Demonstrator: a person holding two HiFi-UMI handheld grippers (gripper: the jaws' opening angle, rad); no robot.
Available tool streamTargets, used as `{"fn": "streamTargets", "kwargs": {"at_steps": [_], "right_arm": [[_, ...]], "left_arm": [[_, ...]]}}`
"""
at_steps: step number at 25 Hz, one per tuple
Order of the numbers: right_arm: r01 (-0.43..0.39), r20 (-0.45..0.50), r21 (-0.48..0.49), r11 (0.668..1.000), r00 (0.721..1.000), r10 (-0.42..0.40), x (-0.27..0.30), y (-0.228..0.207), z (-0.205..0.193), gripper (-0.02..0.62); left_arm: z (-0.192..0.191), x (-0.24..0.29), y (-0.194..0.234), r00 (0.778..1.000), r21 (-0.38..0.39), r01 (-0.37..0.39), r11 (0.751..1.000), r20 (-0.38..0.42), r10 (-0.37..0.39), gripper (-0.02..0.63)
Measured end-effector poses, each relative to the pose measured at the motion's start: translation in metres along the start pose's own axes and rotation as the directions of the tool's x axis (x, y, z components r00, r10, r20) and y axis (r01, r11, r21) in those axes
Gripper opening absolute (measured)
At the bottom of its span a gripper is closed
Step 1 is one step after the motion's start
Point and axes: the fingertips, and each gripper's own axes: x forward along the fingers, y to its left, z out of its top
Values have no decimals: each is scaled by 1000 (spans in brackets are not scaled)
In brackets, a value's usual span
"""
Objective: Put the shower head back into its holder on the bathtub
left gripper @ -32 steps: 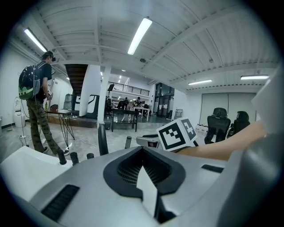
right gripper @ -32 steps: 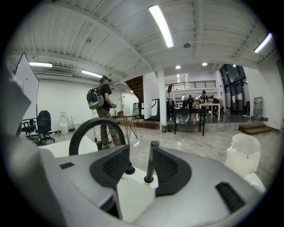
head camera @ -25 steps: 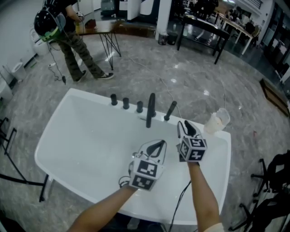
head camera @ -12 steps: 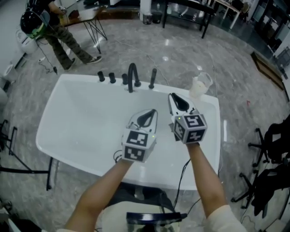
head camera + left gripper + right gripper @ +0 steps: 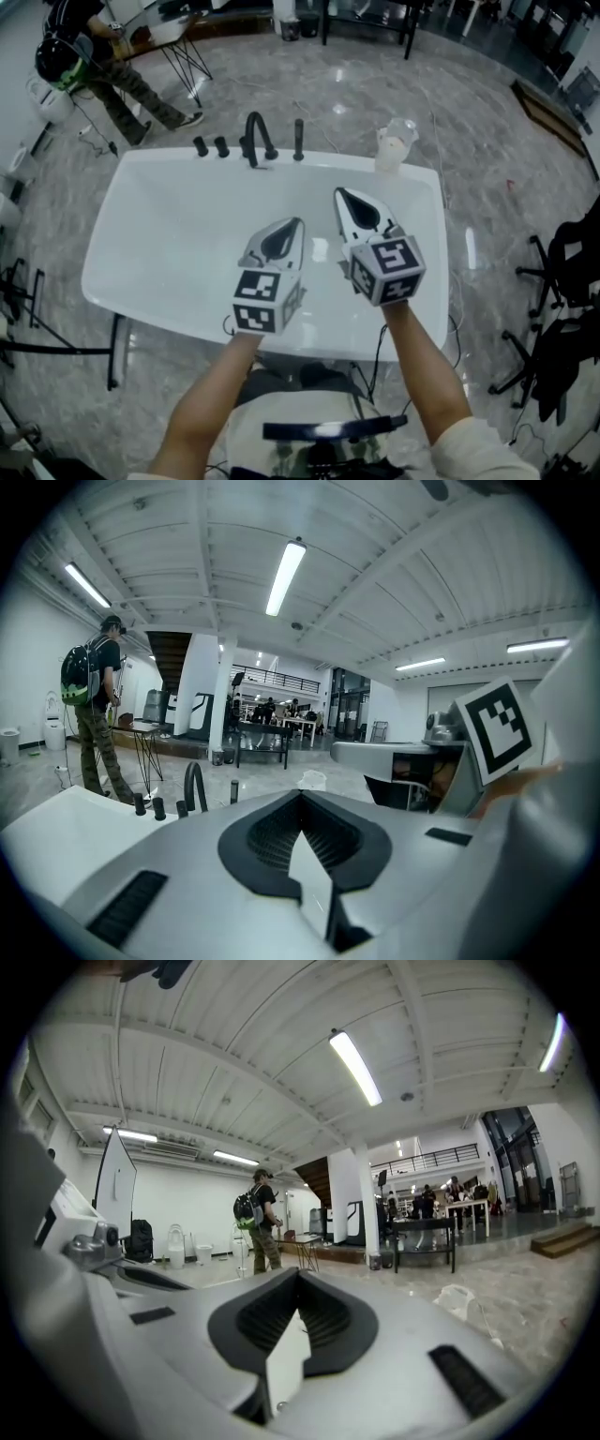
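Two grippers hang over the white bathtub (image 5: pixel 169 234) in the middle of the head view, and neither one is carrying anything. On the left gripper (image 5: pixel 299 222) the jaws are pinched together and empty. On the right gripper (image 5: pixel 338 191) the jaws have just been closing and now they're together too, nothing between them. The shower head (image 5: pixel 298 139) is that dark stick standing upright on the tub's far rim, upper middle of the frame, just right of the curved faucet (image 5: pixel 255 139) and well apart from both grippers. Some pale see-through thing (image 5: pixel 394 145) sits at the tub's upper right corner, can't tell what.
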Motion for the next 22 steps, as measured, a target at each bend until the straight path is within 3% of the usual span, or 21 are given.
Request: {"fn": "streamTargets", "kwargs": {"at_steps": [8, 12, 18, 22], "right_arm": [[37, 48, 34, 999, 998, -38, -51, 53, 7, 6], [67, 75, 43, 997, 995, -70, -65, 92, 10, 6], [43, 127, 91, 995, 990, -54, -83, 159, 14, 5], [82, 111, 80, 993, 990, -91, -94, 194, 4, 5]], "left_arm": [[-4, -58, -10, 999, -6, 42, 999, 34, -41, 5], [-13, -94, 2, 997, -20, 66, 998, 27, -65, 5], [-30, -148, 21, 995, -8, 100, 995, 8, -100, 5], [-41, -183, 28, 992, -2, 121, 993, 20, -121, 5]]}}
